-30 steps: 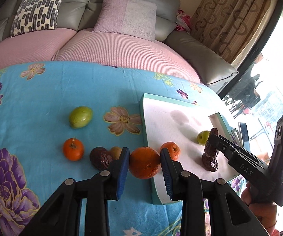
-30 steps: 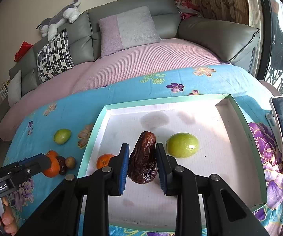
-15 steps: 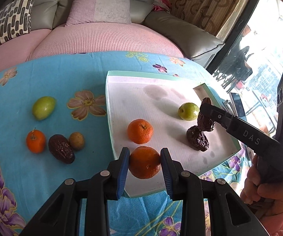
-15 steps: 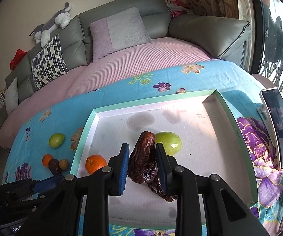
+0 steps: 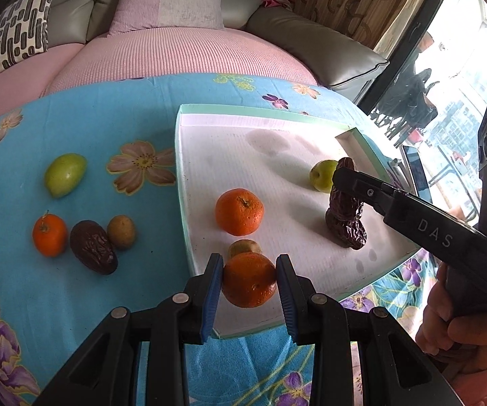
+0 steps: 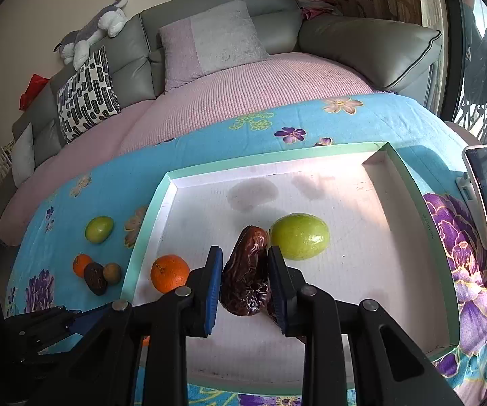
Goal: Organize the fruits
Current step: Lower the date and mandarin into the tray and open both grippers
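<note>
A: Left gripper [image 5: 249, 284], state?

B: Blue pads pressed against both sides of a round orange mandarin [image 5: 249, 284], held over the near left corner of the shallow white tray with a mint-green rim [image 5: 180, 182]. Whether the fruit touches the tray floor, cannot tell.

A: Right gripper [image 6: 244, 279]?

B: Clamped on a wrinkled dark brown date [image 6: 245, 279], over the middle of the tray floor. In the left wrist view a second dark date [image 5: 346, 233] lies on the floor just under it.

A: Tray contents otherwise?

B: A smooth green oval fruit [image 6: 300, 235] just beyond the held date, toward the right edge. A second orange mandarin [image 5: 239, 211] near the left edge. A small tan-brown round fruit [image 5: 243, 247] between that mandarin and the held one, partly hidden.

A: Outside the tray?

B: On the blue floral tablecloth [image 5: 91, 125], left of the tray: a green oval fruit [image 5: 64, 175] toward the far side; nearer, a small orange mandarin with a stem [image 5: 49, 234], a dark brown date [image 5: 93, 251] and a small tan round fruit [image 5: 121, 231], the three close together, the date touching the tan fruit. A person's hand [image 5: 463, 324] grips the right gripper's handle
</note>
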`<state>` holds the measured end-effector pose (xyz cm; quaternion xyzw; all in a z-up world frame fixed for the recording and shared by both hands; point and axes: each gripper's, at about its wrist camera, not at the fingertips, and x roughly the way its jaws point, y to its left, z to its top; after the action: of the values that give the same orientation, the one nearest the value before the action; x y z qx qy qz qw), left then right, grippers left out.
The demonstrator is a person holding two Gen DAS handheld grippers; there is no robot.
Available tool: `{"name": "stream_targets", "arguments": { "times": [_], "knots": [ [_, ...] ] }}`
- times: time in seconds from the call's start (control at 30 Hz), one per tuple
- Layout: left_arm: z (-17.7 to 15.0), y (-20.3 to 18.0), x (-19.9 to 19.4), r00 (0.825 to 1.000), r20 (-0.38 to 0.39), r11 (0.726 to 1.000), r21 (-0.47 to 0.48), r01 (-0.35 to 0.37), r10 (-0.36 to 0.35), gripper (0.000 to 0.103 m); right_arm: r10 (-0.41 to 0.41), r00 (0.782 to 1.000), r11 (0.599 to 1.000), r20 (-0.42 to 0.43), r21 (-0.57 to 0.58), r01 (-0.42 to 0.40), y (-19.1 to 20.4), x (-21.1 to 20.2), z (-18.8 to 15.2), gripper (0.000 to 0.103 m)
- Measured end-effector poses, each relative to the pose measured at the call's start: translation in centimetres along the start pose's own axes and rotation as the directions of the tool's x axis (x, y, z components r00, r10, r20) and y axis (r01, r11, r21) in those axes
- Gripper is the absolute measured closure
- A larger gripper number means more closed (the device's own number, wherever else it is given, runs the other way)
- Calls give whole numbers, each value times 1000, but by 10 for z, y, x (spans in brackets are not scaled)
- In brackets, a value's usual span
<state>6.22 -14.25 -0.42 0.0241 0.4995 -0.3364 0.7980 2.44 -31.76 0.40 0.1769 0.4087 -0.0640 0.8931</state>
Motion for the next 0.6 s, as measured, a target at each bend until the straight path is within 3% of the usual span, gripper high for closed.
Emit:
{"name": "stream_targets", "arguments": {
  "times": [0.6],
  "knots": [
    [-5,-1,14,999,-49,1000,7,-16,16,68,-8,997,1000,-82,-6,8,2,20,-7,74]
  ]
}}
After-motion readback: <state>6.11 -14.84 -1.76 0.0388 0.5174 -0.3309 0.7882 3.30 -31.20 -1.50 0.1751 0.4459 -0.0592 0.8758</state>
